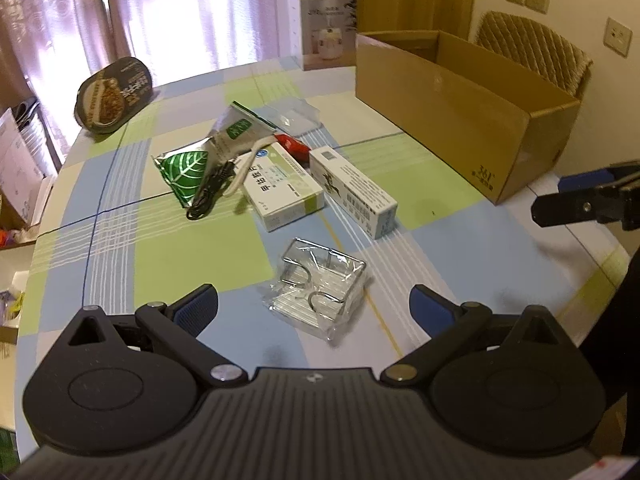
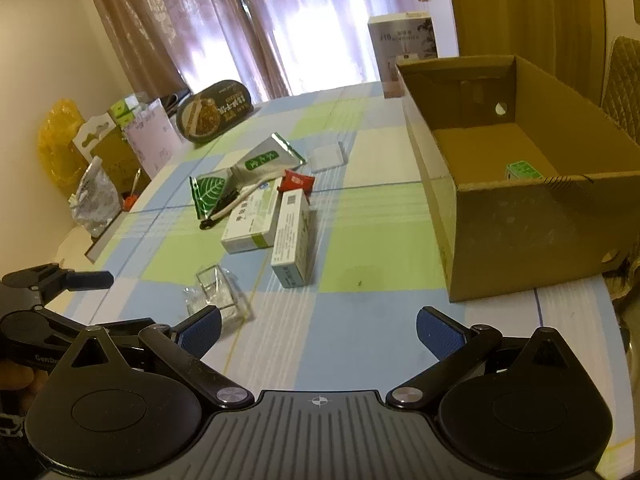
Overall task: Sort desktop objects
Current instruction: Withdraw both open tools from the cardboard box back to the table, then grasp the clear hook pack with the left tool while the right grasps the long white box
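Both the left gripper and the right gripper hover with fingers spread wide and empty over the table, the wrapped hooks just before the left one, the boxes beyond, left of the carton.

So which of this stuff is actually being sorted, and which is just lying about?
Being sorted:
hooks pack
two white boxes
leaf pouch
silver pouch
red packet
cable
carton as the likely bin

Lying about:
oval tray
tall box
chair
curtains
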